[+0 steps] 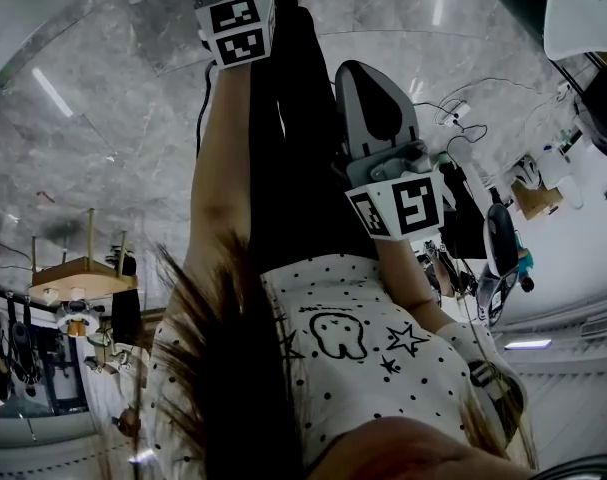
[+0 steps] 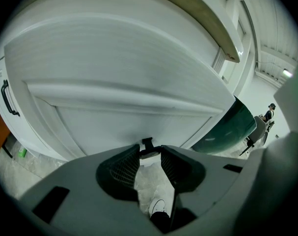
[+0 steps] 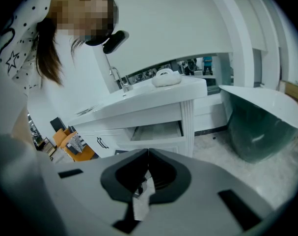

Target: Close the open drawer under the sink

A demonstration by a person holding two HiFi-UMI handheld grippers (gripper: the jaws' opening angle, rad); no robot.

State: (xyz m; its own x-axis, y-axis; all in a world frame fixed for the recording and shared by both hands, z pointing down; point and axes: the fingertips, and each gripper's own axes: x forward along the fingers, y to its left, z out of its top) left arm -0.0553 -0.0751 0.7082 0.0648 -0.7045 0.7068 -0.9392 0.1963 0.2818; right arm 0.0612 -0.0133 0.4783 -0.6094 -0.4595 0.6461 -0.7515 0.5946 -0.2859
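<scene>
Head view: drawer not in shot. Left tool (image 1: 238,23) sits at the top edge and right tool (image 1: 371,103) lower, both in front of the person's spotted shirt (image 1: 363,348).

Left gripper view: left tool (image 2: 149,151) looks clamped on the black handle (image 2: 148,144). The white drawer front (image 2: 124,82) is dead ahead of its tips.

Right gripper view: right tool (image 3: 148,152) is clenched on nothing. The drawer (image 3: 156,132) is just beyond its tips, under the desk (image 3: 153,95) with the faucet (image 3: 117,77), and stands pulled out.

Status: grip looks made, the push-in is all left to do.
</scene>
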